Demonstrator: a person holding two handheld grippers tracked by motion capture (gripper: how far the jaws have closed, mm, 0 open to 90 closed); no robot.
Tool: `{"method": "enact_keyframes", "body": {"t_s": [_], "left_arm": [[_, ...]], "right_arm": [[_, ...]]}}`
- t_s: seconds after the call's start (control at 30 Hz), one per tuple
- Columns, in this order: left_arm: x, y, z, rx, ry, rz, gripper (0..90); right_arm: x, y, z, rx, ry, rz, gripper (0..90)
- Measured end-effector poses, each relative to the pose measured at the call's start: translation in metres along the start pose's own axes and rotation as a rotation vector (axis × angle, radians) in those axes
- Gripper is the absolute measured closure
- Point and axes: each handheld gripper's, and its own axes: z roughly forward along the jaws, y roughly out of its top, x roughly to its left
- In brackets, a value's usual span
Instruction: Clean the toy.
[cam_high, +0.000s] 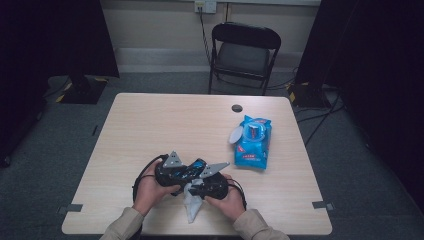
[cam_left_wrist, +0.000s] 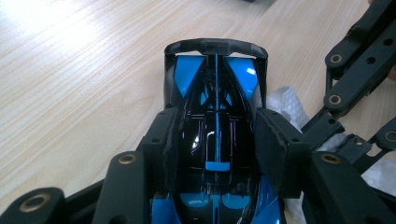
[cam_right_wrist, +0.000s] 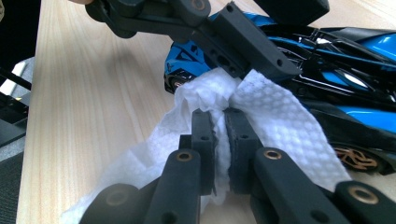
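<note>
A: Near the table's front edge, between the two hands, sits the toy race car (cam_left_wrist: 217, 140) — glossy black shell with blue panels, a thin blue stripe down its spine and a dark arched wing at the far end. How much of it can you make out from above?

B: Little. In the high view the car (cam_high: 194, 169) is mostly covered by both tools; only a blue glint shows. The left gripper (cam_left_wrist: 217, 149) has its padded jaws clamped on the car's flanks, which hides the sides and wheels there.

A: And the right gripper (cam_right_wrist: 219, 140)?

B: Its jaws are pinched together on a white wet wipe (cam_right_wrist: 275, 121), dimpled and crumpled, pressed against the car's side. One bronze-spoked wheel (cam_right_wrist: 357, 158) peeks out beside it; the wipe's lower end is cut off by the frame.

A: Further out?

B: On the pale wood-grain table (cam_high: 150, 125), a blue crinkly wipes pack (cam_high: 253, 142) lies well apart, its white flap open. Its print is too small to read. A black folding chair (cam_high: 243, 52) stands beyond.
</note>
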Motion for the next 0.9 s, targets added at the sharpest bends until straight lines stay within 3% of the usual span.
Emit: {"method": "enact_keyframes", "body": {"t_s": [0.9], "left_arm": [[0.0, 0.0, 0.0, 0.005, 0.004, 0.007, 51.0]], "right_arm": [[0.023, 0.008, 0.021, 0.003, 0.084, -0.035, 84.4]]}}
